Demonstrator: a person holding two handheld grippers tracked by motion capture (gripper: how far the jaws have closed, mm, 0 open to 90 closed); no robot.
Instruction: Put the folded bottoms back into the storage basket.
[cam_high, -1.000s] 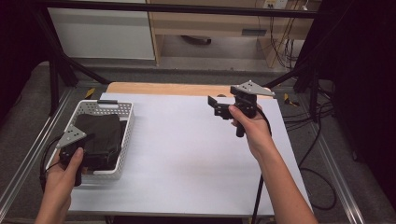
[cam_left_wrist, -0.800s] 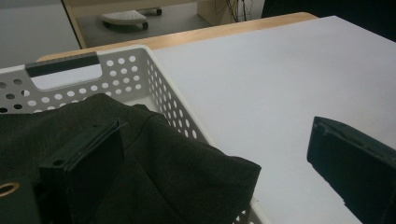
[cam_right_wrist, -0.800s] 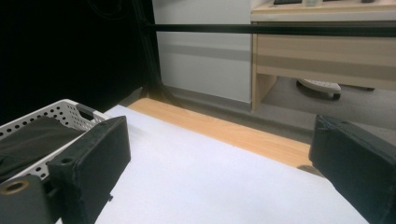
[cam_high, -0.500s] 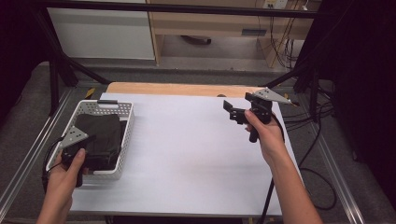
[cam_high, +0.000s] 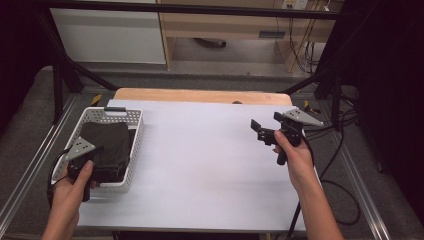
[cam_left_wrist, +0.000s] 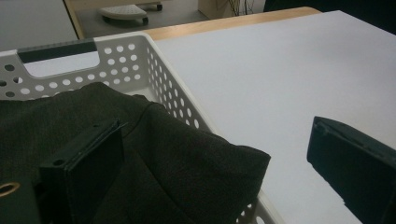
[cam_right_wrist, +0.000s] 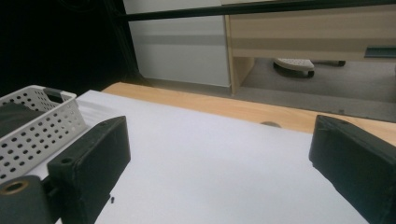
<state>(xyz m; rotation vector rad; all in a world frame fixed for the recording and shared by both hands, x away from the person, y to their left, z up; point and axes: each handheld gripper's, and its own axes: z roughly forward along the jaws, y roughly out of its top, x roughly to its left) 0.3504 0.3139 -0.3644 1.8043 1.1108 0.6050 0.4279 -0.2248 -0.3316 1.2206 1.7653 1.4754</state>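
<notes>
I am holding the left tool (cam_high: 92, 162) at the near end of the white basket (cam_high: 136, 131), which I am using as the reference landmark. In the left gripper view, the two black jaws of this tool are standing wide apart. One jaw is sitting over the dark folded cloth (cam_left_wrist: 154, 172) inside the basket; whether it is touching the fabric, I cannot tell. The other jaw is hanging outside the basket wall, over the bare white desk (cam_high: 200, 165). Nothing is clamped between them.

The dark folded cloth (cam_high: 106, 145) is lying inside the basket and is taking up most of its floor. In the left gripper view its near corner is draping over the perforated side wall of the basket (cam_left_wrist: 163, 88). The basket itself is resting on the desk at its left edge, with a dark grip bar at its far end.

I am holding the right tool (cam_high: 264, 132) well apart from the basket, across the desk toward the right edge, raised above the surface. In the right gripper view its jaws are likewise spread wide, with only the desk (cam_right_wrist: 210, 158) between them and the basket (cam_right_wrist: 44, 128) appearing far off beyond one jaw. This tool is gripping nothing.
</notes>
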